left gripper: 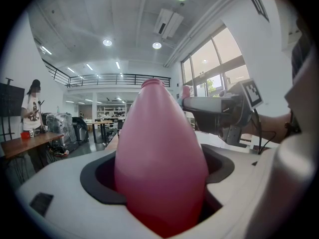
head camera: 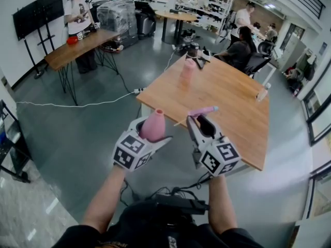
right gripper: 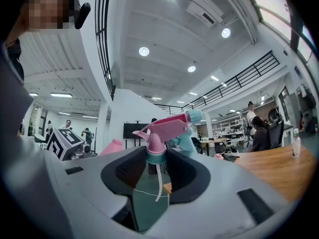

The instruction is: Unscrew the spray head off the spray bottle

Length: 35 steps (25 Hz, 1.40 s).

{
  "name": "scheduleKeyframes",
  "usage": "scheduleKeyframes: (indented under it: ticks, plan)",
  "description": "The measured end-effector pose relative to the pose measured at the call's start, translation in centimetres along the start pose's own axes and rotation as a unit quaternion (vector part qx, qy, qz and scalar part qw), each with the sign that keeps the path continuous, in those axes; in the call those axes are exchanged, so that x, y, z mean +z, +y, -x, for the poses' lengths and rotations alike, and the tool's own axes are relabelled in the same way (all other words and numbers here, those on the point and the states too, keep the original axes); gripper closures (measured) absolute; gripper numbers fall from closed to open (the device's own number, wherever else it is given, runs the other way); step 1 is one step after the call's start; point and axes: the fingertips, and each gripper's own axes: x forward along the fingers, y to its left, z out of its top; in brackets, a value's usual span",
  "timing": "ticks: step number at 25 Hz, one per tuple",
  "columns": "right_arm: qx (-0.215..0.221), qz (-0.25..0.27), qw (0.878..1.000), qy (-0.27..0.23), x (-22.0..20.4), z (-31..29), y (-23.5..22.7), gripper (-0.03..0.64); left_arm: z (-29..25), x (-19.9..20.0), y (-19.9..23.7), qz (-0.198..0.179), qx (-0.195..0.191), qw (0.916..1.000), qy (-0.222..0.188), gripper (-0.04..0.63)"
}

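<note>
In the head view my left gripper (head camera: 153, 134) is shut on a pink teardrop-shaped spray bottle (head camera: 153, 124), held upright with its open neck on top. From the left gripper view, the bottle (left gripper: 160, 153) fills the space between the jaws. To its right, my right gripper (head camera: 199, 124) is shut on the pink and teal spray head (head camera: 202, 110), which is off the bottle and apart from it. In the right gripper view the pads clamp the head's teal collar (right gripper: 155, 156), and the thin dip tube (right gripper: 159, 181) hangs down between them. The bottle (right gripper: 112, 146) shows at the left.
A wooden table (head camera: 230, 94) stands ahead, with a second pink bottle (head camera: 187, 69) at its far end and a clear bottle (head camera: 262, 93) at its right edge. Seated people (head camera: 239, 48) are behind it. A white cable (head camera: 77, 106) crosses the floor at left.
</note>
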Motion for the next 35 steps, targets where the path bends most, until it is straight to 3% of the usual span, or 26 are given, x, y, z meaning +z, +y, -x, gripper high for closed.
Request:
scheduleKeyframes:
  ticks: [10,35]
  plan:
    - [0.002,-0.015,1.000,-0.024,0.37,0.25,-0.21,0.479,0.07,-0.23,-0.08,0.000,-0.005,1.0000,-0.001,0.156]
    - [0.006,0.015,1.000,-0.003,0.09,0.11,0.41,0.485,0.01,-0.19,-0.28,0.002,-0.010,0.9999,-0.002,0.156]
